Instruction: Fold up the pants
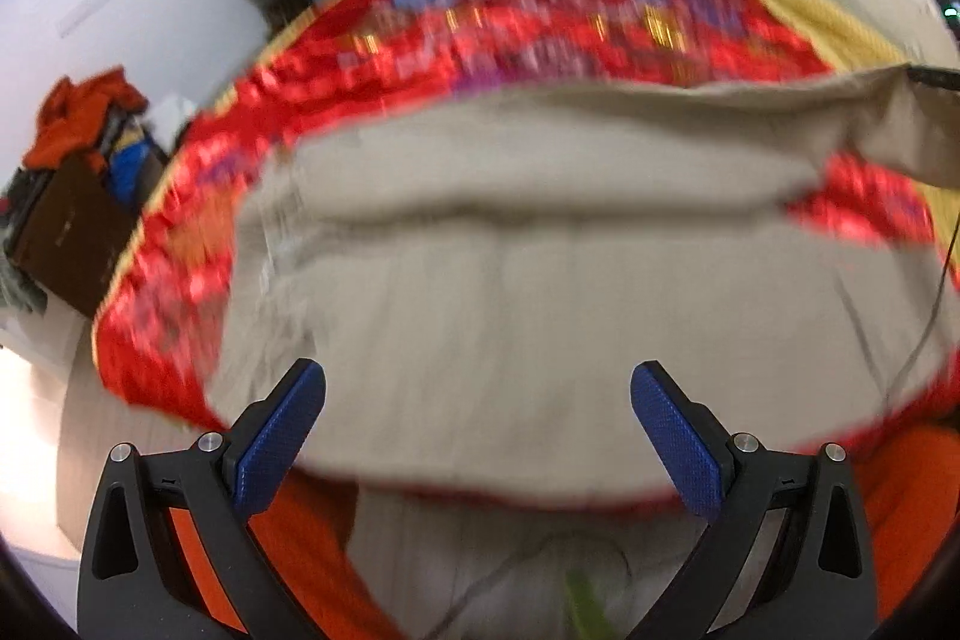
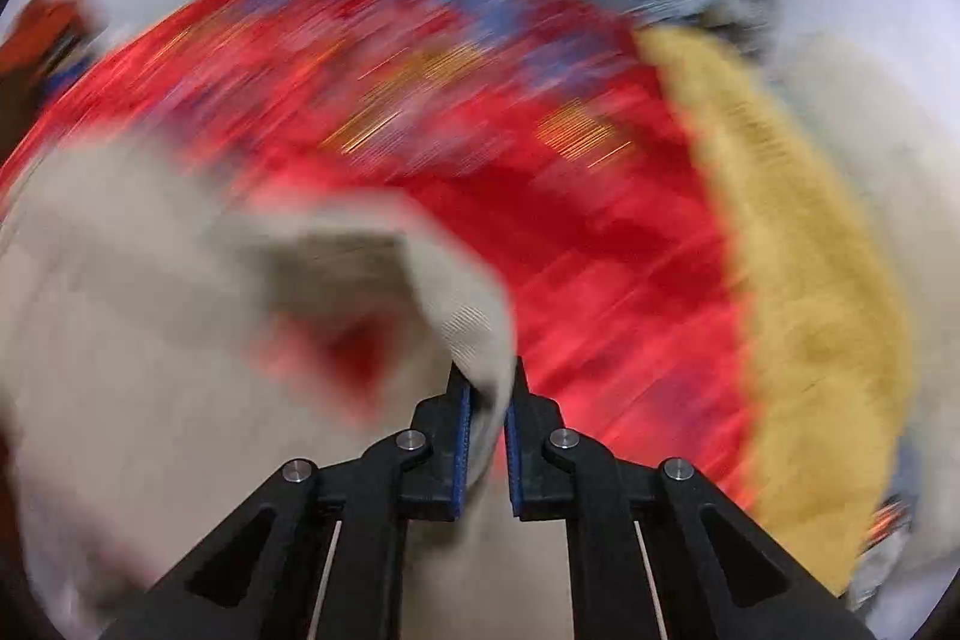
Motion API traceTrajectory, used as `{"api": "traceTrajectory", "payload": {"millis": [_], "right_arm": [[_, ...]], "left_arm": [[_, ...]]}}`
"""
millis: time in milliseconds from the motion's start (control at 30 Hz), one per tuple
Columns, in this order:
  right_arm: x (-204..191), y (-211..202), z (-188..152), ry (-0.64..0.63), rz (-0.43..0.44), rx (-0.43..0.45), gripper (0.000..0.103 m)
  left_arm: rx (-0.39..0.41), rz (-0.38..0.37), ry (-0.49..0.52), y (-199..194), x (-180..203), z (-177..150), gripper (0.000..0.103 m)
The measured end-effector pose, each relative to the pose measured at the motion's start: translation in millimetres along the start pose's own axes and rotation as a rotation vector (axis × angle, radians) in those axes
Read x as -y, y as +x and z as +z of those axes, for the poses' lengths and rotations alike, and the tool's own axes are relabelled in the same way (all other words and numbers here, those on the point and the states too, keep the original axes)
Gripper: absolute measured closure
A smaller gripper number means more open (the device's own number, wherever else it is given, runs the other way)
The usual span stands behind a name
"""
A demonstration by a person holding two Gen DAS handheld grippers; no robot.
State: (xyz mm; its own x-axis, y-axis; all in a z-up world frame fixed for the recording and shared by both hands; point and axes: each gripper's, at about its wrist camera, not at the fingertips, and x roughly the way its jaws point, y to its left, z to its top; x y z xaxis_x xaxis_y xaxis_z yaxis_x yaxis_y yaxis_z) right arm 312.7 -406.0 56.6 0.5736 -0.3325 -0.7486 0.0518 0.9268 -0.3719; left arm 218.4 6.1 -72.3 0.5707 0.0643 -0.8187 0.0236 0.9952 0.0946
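While the khaki pants lie spread across the red patterned bedspread, one corner of them is already off the bed: the right gripper has its jaws pressed together on a fold of the beige cloth, which rises in a peak from the pinch. The left gripper hangs over the near edge of the pants with its jaws spread wide and nothing between them. Both views are smeared, so I cannot tell whether the pinched part is a hem or the waistband.

To my eye this is the start of a fold, and it would go best if the left jaws took the matching corner on the near edge before anything is carried over. With only one corner lifted, the cloth will likely drag and skew. Both corners should travel level and together, kept taut enough to keep the fold line straight, away from the yellow blanket beside.
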Motion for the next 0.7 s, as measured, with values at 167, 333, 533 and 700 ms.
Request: {"api": "traceTrajectory", "payload": {"millis": [167,333,533,700], "right_arm": [[29.6,72.9,59.8,-0.046,-0.216,-0.170,0.027],[-108.2,53.8,57.9,-0.208,0.117,-0.081,0.031],[-319.8,36.6,73.6,-0.502,0.697,-0.060,0.031],[-439.7,57.1,96.1,-0.752,0.771,-0.069,0.041]], "left_arm": [[0.114,0.073,-0.153,33.9,-27.3,27.8,0.001],[0.110,0.124,-0.227,112.6,-47.7,12.0,0.001],[0.054,0.071,-0.159,151.2,-49.0,-23.9,0.001],[0.069,0.018,-0.132,145.1,-45.3,-18.1,0.001]]}}
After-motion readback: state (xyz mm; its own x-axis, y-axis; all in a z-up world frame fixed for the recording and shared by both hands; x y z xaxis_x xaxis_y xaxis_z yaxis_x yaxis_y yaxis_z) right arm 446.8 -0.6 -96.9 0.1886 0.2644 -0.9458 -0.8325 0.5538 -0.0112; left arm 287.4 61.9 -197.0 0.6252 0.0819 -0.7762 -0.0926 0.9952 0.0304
